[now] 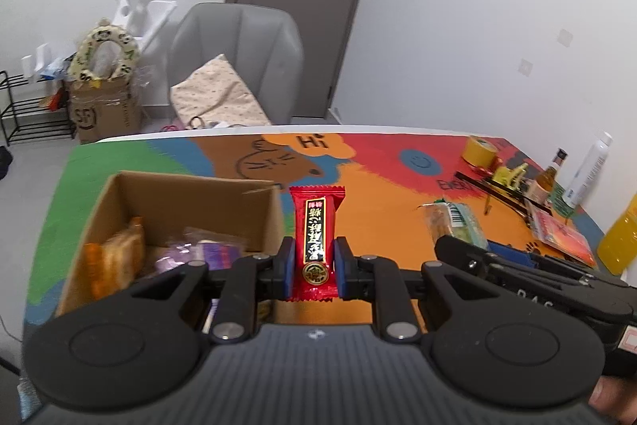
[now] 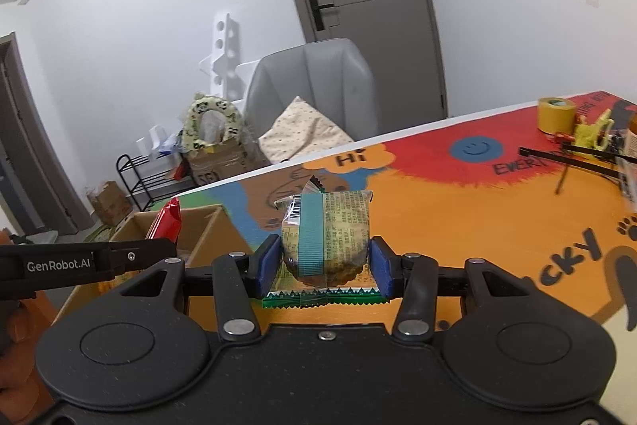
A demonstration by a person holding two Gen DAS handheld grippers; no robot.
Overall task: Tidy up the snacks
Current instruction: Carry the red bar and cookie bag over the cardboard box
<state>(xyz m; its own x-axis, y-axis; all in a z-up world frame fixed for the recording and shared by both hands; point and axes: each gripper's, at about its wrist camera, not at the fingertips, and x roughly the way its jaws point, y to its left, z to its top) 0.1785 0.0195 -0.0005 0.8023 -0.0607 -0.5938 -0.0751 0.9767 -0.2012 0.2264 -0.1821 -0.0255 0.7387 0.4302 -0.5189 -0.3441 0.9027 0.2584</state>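
Observation:
My left gripper [image 1: 314, 267] is shut on a red snack bar [image 1: 317, 239] with gold lettering, held upright just right of an open cardboard box [image 1: 191, 192]. Inside the box lie an orange-wrapped cake [image 1: 115, 257] and a purple packet [image 1: 199, 253]. My right gripper [image 2: 325, 267] is shut on a green-wrapped cake [image 2: 326, 237], lifted above the colourful table mat [image 2: 458, 218]. In the right wrist view the left gripper's arm [image 2: 87, 261] and the red snack bar [image 2: 167, 222] show at the left, beside the cardboard box [image 2: 199, 226]. The green-wrapped cake [image 1: 454, 222] also shows at the right of the left wrist view.
At the table's far right stand a yellow tape roll [image 1: 479, 150], a small bottle [image 1: 547, 178], a white spray can [image 1: 589, 170], an orange drink bottle [image 1: 621, 237] and a red packet [image 1: 561, 234]. A grey chair [image 1: 239, 58] with a cushion stands behind the table.

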